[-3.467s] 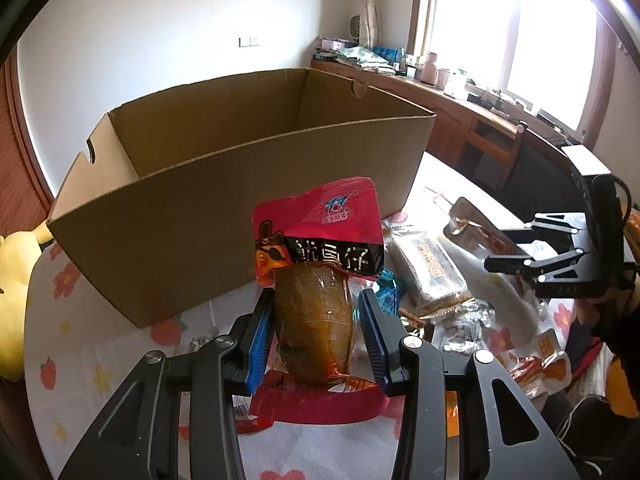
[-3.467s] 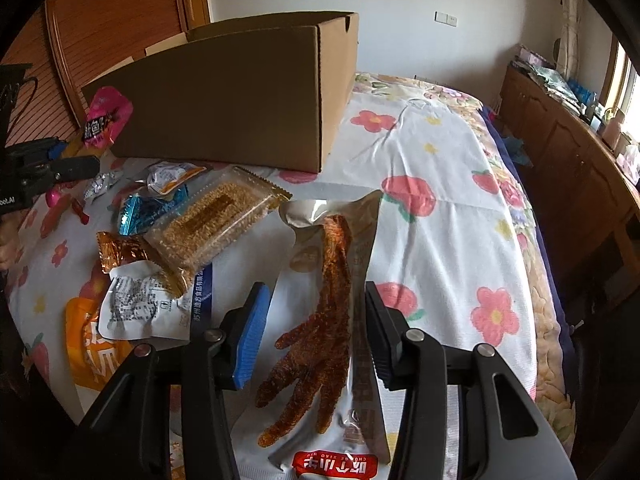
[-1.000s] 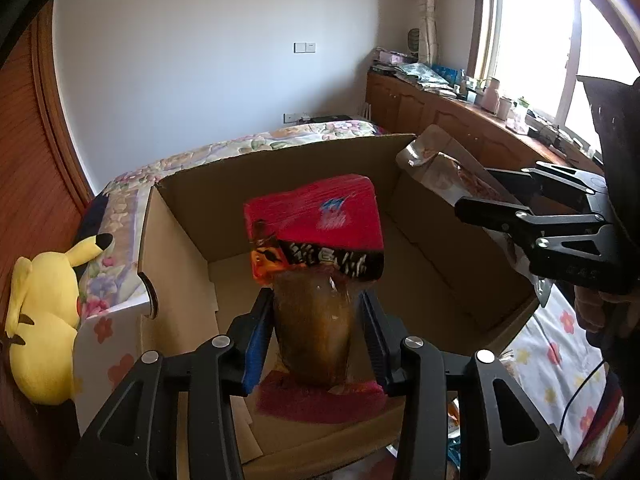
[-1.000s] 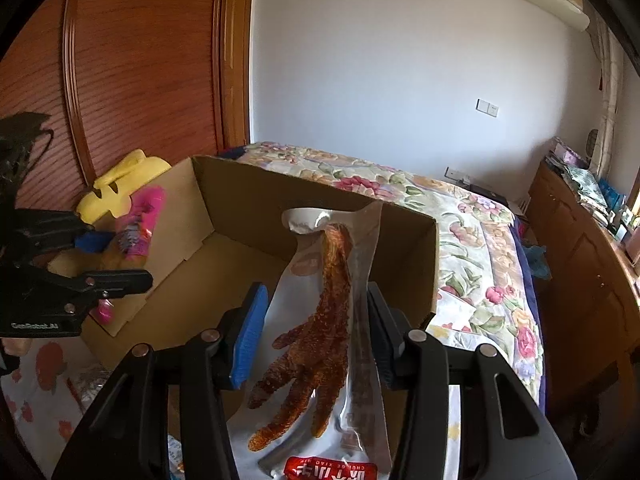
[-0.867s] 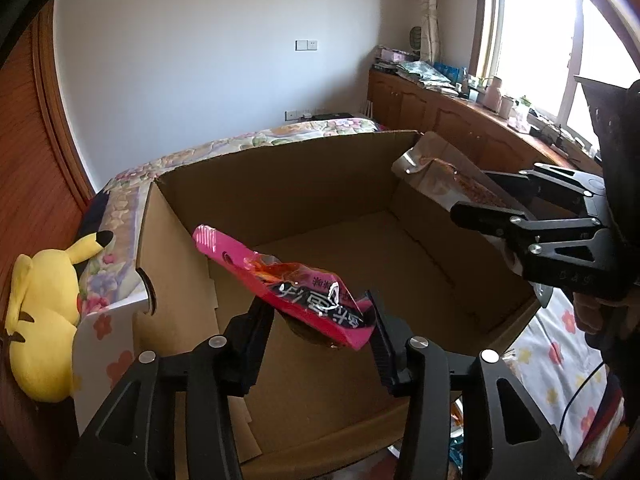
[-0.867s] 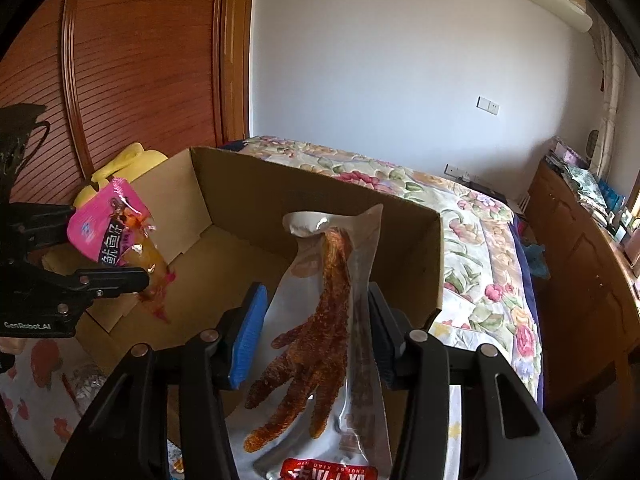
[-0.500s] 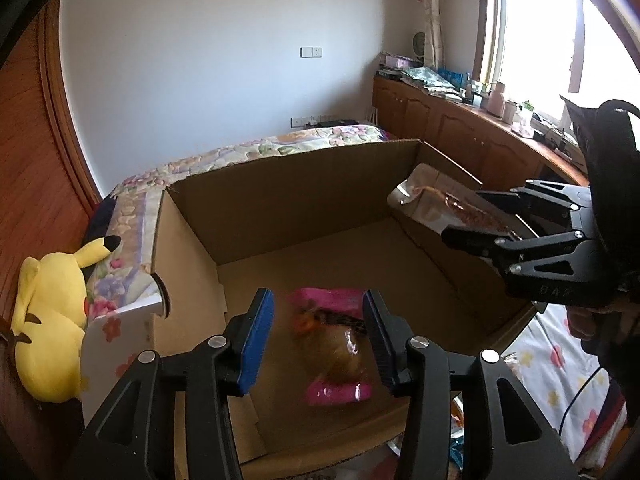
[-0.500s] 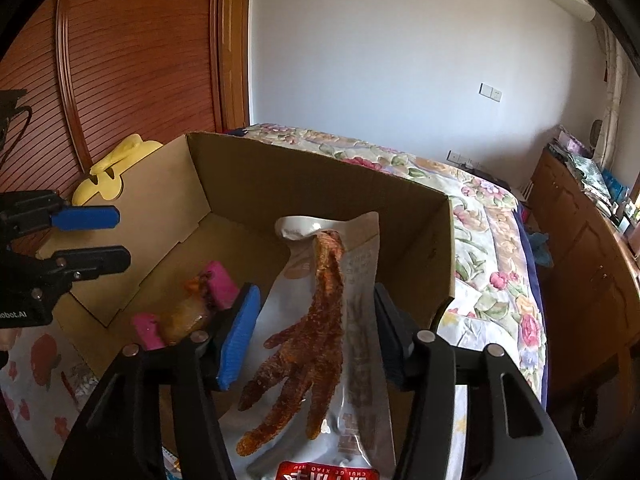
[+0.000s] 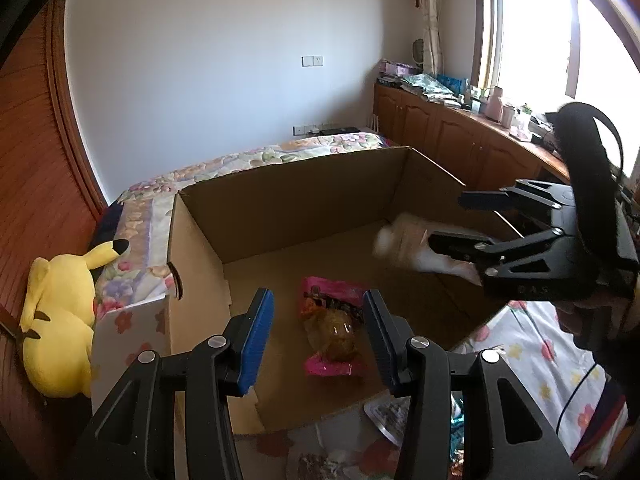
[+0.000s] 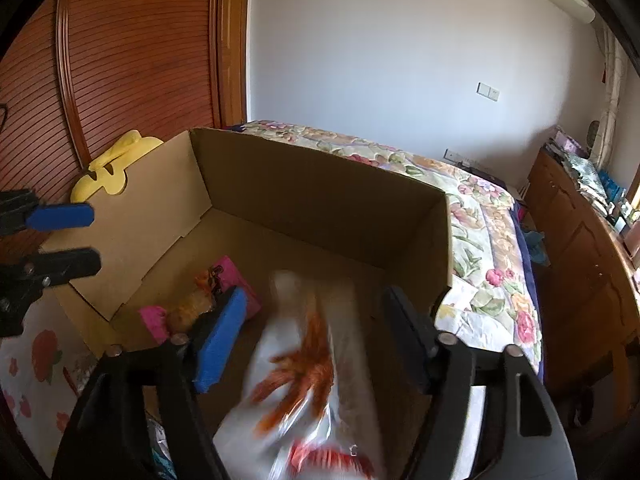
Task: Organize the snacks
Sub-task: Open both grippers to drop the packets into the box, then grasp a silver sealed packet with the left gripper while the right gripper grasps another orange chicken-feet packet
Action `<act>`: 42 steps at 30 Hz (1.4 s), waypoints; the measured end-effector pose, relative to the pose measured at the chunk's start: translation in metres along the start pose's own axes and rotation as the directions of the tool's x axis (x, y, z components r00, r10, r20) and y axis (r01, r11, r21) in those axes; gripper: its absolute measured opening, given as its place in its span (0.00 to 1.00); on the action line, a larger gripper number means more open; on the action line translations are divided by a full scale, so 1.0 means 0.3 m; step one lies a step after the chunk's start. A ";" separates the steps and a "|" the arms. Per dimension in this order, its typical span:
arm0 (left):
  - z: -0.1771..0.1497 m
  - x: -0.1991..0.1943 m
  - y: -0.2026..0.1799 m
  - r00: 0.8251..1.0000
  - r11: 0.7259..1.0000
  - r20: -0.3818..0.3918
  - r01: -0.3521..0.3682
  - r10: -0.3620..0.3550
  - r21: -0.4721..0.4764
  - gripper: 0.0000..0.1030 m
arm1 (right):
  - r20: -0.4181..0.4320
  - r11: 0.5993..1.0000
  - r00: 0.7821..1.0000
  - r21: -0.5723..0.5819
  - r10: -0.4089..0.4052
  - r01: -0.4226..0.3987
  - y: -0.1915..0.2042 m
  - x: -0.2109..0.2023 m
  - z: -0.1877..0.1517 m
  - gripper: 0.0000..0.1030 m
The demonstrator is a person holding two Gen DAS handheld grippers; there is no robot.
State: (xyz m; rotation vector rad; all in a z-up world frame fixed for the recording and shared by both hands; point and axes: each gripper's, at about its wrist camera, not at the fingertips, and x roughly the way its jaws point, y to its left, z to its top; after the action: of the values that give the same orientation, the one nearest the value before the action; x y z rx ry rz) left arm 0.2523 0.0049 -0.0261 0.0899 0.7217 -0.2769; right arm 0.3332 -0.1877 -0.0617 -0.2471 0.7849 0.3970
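Observation:
An open cardboard box point(image 9: 304, 196) point(image 10: 320, 184) stands on the flowered bedspread. A pink snack packet point(image 9: 332, 324) point(image 10: 200, 300) lies on the box floor. My left gripper point(image 9: 318, 336) hovers open and empty over the box's near edge, above that packet. My right gripper point(image 10: 312, 332) is open over the box's right side; it also shows in the left wrist view point(image 9: 452, 220). A clear chicken-foot packet point(image 10: 312, 368) is blurred between the right jaws, loose and dropping; it shows as a pale blur in the left wrist view point(image 9: 404, 240).
A yellow plush toy point(image 9: 60, 316) lies left of the box against a wooden wall. Several loose snack packets point(image 9: 384, 412) lie on the bedspread in front of the box. Wooden cabinets point(image 9: 460, 140) run under the window at right.
My left gripper opened and dropped the pink packet onto the box floor. My right gripper has now opened wide and the chicken-foot packet is falling from it.

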 end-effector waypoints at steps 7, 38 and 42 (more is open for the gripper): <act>-0.034 -0.044 -0.003 1.000 1.000 0.007 -0.005 0.005 0.000 0.47 | 0.041 0.999 0.999 0.024 0.020 -0.021 0.013 -0.095 -0.015 0.72; -0.353 -0.143 -0.062 0.999 0.999 -0.047 -0.002 0.000 -0.037 0.49 | 0.034 0.985 0.986 0.049 0.165 -0.166 0.298 -0.498 -0.541 0.72; -0.385 -0.121 -0.055 0.998 0.999 -0.067 -0.008 0.004 -0.051 0.49 | -0.007 0.979 0.981 0.054 0.195 -0.194 0.347 -0.457 -0.620 0.72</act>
State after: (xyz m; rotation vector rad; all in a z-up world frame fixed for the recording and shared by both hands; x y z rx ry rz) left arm 0.1477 0.0175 -0.0883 0.0525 0.7943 -0.2502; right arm 0.0825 -0.1956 -0.0967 -0.1231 0.8335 0.5589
